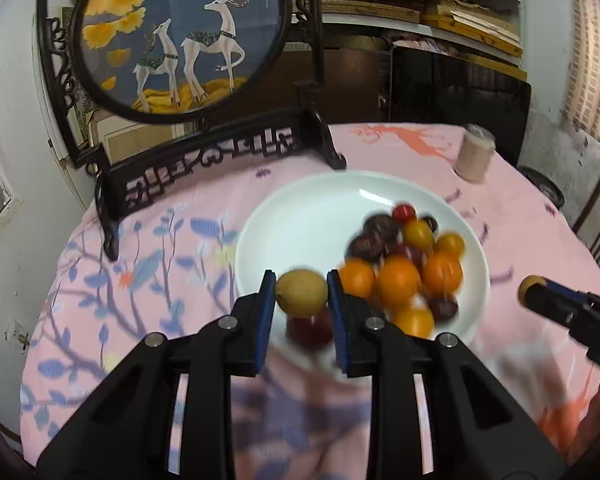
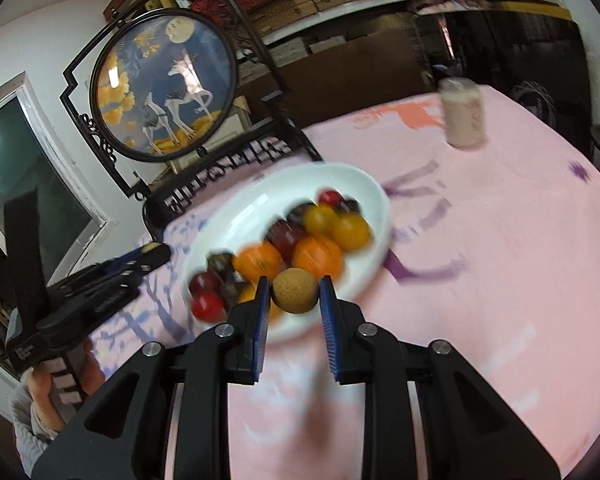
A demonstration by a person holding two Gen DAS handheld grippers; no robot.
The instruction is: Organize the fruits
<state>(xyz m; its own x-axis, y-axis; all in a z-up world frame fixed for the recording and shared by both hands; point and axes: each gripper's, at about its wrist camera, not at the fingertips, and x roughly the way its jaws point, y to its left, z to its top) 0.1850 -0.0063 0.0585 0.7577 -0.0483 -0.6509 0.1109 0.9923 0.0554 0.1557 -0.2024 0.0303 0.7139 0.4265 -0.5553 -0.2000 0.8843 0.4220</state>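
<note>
Both hand-held grippers carry fruit above the white plate (image 1: 300, 200) — left hand-held gripper (image 1: 302, 292) clamps a yellow-green fruit (image 1: 301, 293), right hand-held gripper (image 2: 294, 292) a brown round fruit (image 2: 293, 290). Transport step. Next, likely — set each down in its group.

Two wrist fisheyes, angled down, close, sharing white plate (image 1: 300, 200)

A white plate (image 1: 300, 200) is seen on a pink cloth (image 1: 180, 240) printed with blue leaves and purple branches. Orange, yellow, red and dark purple fruits (image 1: 398, 280) are heaped on it. Blue pads are borne by black tongs (image 1: 302, 292). White deer are shown on a blue, dark-framed screen (image 1: 180, 32).
</note>
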